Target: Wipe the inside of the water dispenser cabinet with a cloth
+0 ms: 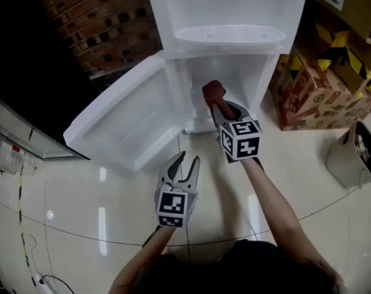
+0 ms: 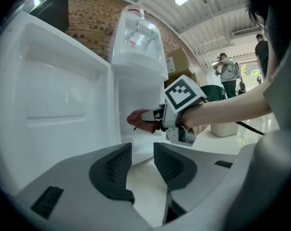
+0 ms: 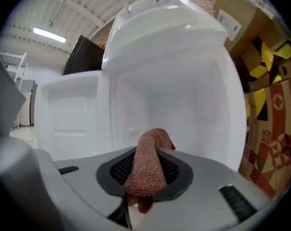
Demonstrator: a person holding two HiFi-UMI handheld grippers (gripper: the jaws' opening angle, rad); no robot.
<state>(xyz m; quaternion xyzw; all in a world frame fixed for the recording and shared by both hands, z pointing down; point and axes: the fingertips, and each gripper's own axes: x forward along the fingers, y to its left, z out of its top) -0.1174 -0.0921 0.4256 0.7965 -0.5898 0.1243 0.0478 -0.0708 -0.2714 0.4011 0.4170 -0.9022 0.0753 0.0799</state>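
Note:
A white water dispenser (image 1: 228, 17) stands on the floor with its lower cabinet (image 1: 234, 84) exposed and its door (image 1: 127, 118) swung wide to the left. My right gripper (image 1: 214, 103) is shut on a reddish-brown cloth (image 1: 212, 92) and sits at the cabinet mouth. In the right gripper view the cloth (image 3: 147, 167) is pinched between the jaws, facing the white cabinet interior (image 3: 183, 109). My left gripper (image 1: 184, 162) hangs open over the floor tiles, in front of the door, holding nothing. From the left gripper view the cloth (image 2: 140, 121) and the right gripper (image 2: 152, 115) appear at the cabinet opening.
Stacked cardboard boxes (image 1: 323, 84) crowd the dispenser's right side. A beige bin (image 1: 354, 155) stands on the floor at right. A brick wall (image 1: 99, 23) runs behind left, and a glass-fronted case (image 1: 16, 143) lies at far left. People (image 2: 227, 73) stand far off.

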